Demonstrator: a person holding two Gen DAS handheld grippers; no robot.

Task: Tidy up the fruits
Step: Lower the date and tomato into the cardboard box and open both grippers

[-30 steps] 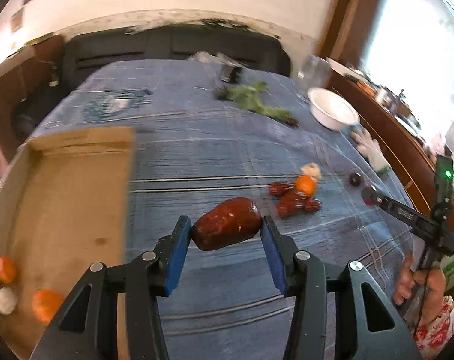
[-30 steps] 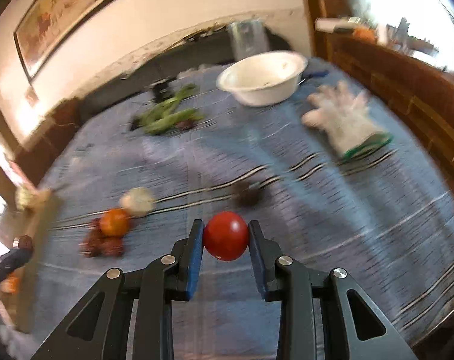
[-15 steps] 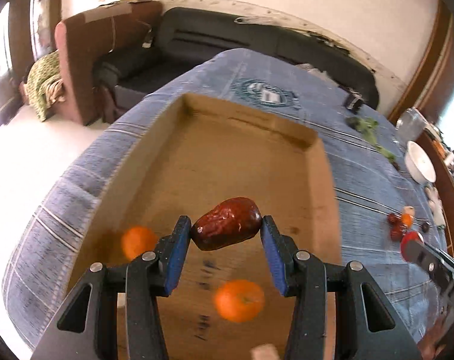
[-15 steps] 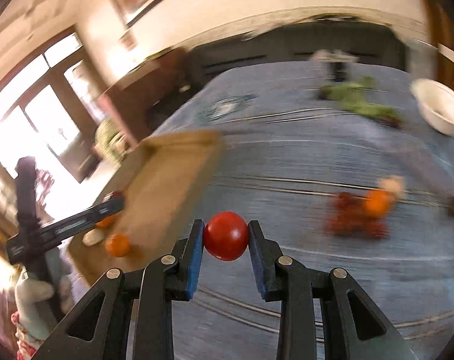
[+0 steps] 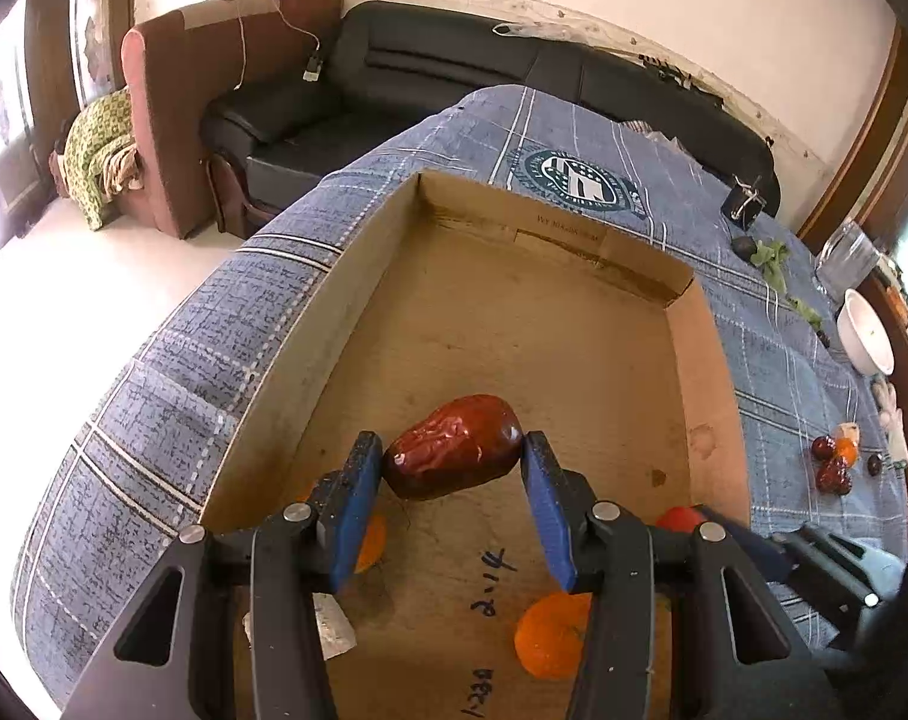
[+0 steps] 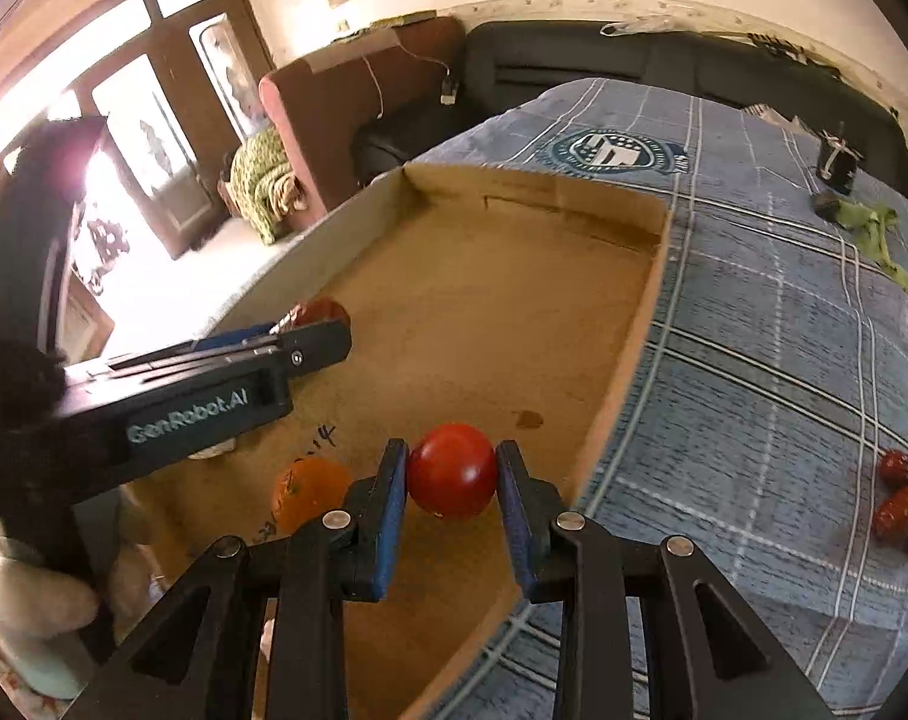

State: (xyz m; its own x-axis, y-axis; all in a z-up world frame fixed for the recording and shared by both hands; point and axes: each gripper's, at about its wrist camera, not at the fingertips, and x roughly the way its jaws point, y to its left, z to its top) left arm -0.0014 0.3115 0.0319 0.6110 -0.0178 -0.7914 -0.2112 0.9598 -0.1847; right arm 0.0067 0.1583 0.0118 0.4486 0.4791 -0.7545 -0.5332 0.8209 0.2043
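Note:
My left gripper [image 5: 452, 468] is shut on a wrinkled dark red date [image 5: 454, 455] and holds it above the open cardboard box [image 5: 369, 252]. My right gripper [image 6: 452, 477] is shut on a round red tomato [image 6: 452, 471] above the box's near right part [image 6: 634, 348]. Oranges [image 5: 550, 642] lie on the box floor; one also shows in the right wrist view [image 6: 309, 492]. The left gripper shows in the right wrist view [image 6: 315, 324] with the date at its tip. The tomato also shows in the left wrist view [image 5: 679, 519].
Dates and an orange [image 5: 835, 462] lie on the blue checked tablecloth [image 5: 778, 360] right of the box; they also show in the right wrist view [image 6: 904, 504]. A white bowl [image 5: 868, 333], green leaves [image 6: 874, 234] and a black sofa [image 5: 454, 72] lie beyond.
Both grippers have moved left from the fruit pile to above the box, each keeping its fruit. The left one now hangs lower over the box floor.

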